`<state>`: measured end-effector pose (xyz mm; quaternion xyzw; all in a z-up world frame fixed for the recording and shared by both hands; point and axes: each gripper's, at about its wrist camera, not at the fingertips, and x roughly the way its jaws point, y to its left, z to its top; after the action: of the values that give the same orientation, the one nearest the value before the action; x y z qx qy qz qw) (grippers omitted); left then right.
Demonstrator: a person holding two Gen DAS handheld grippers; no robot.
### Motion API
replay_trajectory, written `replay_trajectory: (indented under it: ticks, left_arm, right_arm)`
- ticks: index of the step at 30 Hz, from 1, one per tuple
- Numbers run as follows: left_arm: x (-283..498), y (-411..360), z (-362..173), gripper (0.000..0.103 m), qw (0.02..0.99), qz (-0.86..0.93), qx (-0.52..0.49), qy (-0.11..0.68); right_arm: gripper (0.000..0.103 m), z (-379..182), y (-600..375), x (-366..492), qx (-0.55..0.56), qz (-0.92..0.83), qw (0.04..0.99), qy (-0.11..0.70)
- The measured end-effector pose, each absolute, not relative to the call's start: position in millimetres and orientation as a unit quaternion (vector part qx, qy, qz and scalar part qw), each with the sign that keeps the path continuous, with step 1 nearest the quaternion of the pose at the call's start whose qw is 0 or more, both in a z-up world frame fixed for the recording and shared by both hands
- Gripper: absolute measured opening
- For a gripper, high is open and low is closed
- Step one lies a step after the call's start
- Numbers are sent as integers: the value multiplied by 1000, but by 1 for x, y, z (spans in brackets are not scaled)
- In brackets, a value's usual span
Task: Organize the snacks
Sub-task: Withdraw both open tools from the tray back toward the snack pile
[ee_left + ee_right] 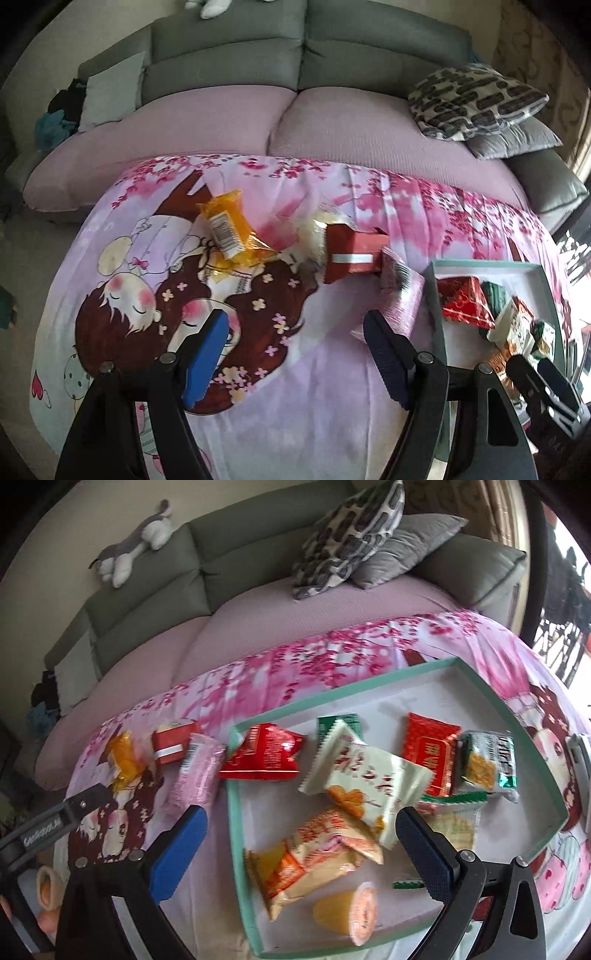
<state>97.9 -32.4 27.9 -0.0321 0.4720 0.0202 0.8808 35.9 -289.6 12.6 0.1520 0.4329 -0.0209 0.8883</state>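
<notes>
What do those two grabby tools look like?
Both look alike. The left tool has black plastic arms with silver rivets and two fingers: one bright blue pad, one dark navy with a bumpy grid. The right tool matches; its body carries small white lettering.

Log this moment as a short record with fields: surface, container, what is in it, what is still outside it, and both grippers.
surface: pink cartoon cloth in front of a grey sofa
container: shallow teal-rimmed tray, holding several snack packets and a jelly cup
overhanging rim: red packet
outside tray: orange packet, red box, pink packet
left gripper: open, empty, above the cloth
right gripper: open, empty, above the tray
</notes>
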Motion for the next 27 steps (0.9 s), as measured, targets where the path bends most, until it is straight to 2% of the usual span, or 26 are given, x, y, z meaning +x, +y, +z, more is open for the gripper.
replay_trajectory:
  ticks: [19,20,23,27]
  left_arm:
    - [123,28,32,79,884,105,-39,454]
    - [125,31,31,80,884,107,-39,453]
    - [134,40,27,92,883,101,-53,455]
    - [146,52,18,92,876,75,-90,467]
  right_arm:
    - [103,10,-252,50,144,20,897,417]
    - [103,9,-251,51,145,15,896,419]
    - [103,8,-247,56,137,6,897,419]
    - [103,8,-239,65,131,1,896,425]
